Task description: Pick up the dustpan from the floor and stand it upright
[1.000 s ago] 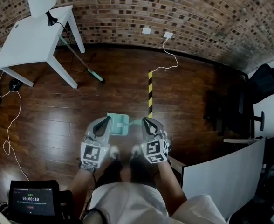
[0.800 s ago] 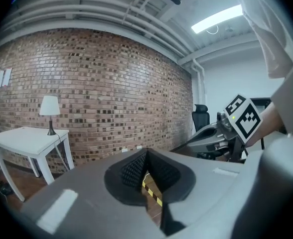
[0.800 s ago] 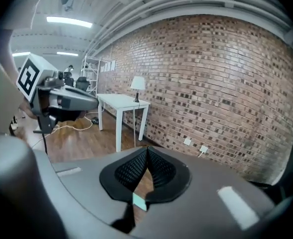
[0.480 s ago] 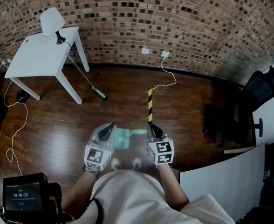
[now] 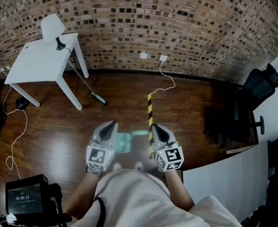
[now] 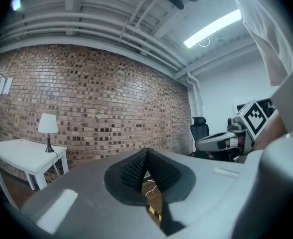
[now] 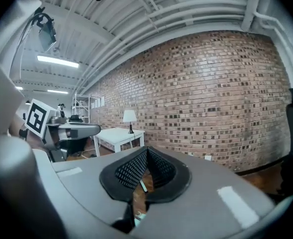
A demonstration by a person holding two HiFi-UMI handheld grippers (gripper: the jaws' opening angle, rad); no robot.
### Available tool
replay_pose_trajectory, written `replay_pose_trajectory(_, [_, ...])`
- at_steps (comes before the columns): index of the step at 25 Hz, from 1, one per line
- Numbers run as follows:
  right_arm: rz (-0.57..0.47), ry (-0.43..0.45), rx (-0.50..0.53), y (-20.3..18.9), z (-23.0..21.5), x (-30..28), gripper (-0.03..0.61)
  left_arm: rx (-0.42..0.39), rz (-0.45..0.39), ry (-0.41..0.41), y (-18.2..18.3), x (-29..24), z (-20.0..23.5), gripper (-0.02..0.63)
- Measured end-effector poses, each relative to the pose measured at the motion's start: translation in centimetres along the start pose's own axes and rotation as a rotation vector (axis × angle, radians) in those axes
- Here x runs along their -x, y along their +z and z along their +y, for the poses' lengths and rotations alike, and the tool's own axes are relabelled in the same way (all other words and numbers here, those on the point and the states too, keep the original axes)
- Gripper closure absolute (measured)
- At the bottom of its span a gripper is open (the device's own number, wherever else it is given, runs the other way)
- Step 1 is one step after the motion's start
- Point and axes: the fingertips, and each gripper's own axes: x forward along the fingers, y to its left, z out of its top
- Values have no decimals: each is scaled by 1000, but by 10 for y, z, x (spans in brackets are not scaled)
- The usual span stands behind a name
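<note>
Dustpan lying on floor, pan part toward left, handle pointing right. Left hand-held gripper hovering just left of pan. Right hand-held gripper hovering just right of handle end. Head view showing dustpan between the two and below them; touching or apart not clear. Both hand-held grippers pointing toward brick wall, jaws pressed together at tips, nothing pinched between pads. Striped tape lying on floor just beyond handle.

Office-like studio — brick wall, white desk, office chair.
</note>
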Motion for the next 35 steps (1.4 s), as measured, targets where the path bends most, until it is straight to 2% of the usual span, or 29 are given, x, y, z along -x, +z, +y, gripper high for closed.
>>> replay_pose_trajectory(7, [11,-88,78,11,19,25,565,9,7,-25,3,33,3,612])
replay_pose_trajectory(12, [-22,-161,64,9,34,50,565,-24,23,-58,-4,61,-6,612])
replay_pose_trajectory(15, [-11,-130,57,6,55,75,566,-20,8,-49,1,92,-19,612])
replay_pose_trajectory(17, [-67,-75,10,17,69,98,565,-32,-5,-43,7,113,-32,612])
replay_pose_trajectory(19, [-136,-37,-34,28,78,128,565,-36,-21,-24,14,137,-49,612])
replay_pose_trajectory(23, [-177,-27,-15,23,98,206,565,-54,-74,19,23,200,-102,612])
replay_pose_trajectory(27, [-226,-18,-66,3,116,299,565,-122,-49,14,8,267,-174,612])
replay_pose_trajectory(30, [-215,-24,-63,-17,128,363,565,-117,-54,29,7,317,-218,612])
replay_pose_trajectory(33, [-179,-24,-56,-24,141,420,566,-81,-84,54,19,364,-255,612])
replay_pose_trajectory(35, [-164,-27,-52,-27,152,452,565,-85,-80,62,26,390,-275,612])
